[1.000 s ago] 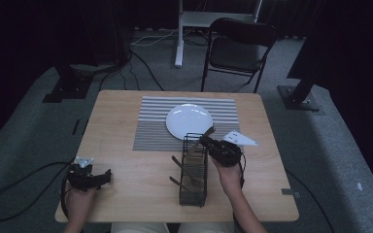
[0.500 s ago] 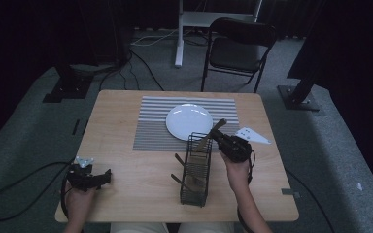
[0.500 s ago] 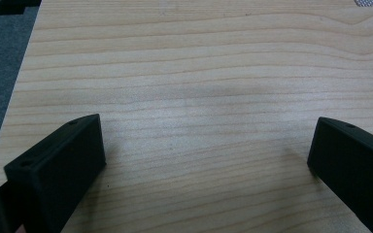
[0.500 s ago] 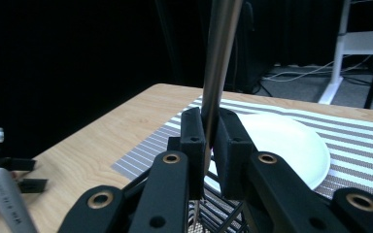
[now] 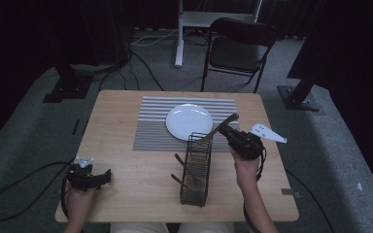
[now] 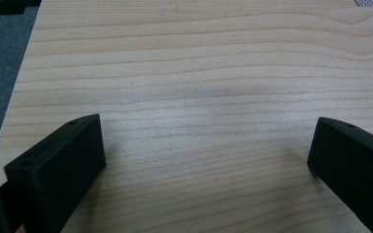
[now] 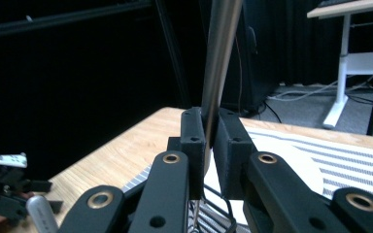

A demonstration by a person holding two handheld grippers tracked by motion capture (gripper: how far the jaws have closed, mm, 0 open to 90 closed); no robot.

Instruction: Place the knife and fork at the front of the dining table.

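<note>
Dim room, grey carpet, folding chair (image 5: 238, 46) standing behind a wooden table (image 5: 126, 160). Striped placemat (image 5: 150, 131) bearing a white plate (image 5: 189, 120); black wire caddy (image 5: 196, 167) sitting near the front edge. Right gripper (image 5: 225, 130) clamping a metal utensil handle (image 7: 219, 63) just above the caddy, beside the plate. Left gripper (image 6: 206, 155) resting with jaws apart over bare wood. Handle likely stiff, light, smooth and slippery; gripping mid-shaft looks best.

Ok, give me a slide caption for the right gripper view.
Right hand-held gripper clamps a slim silver metal utensil handle above the black wire basket, pale wooden table beyond.
</note>
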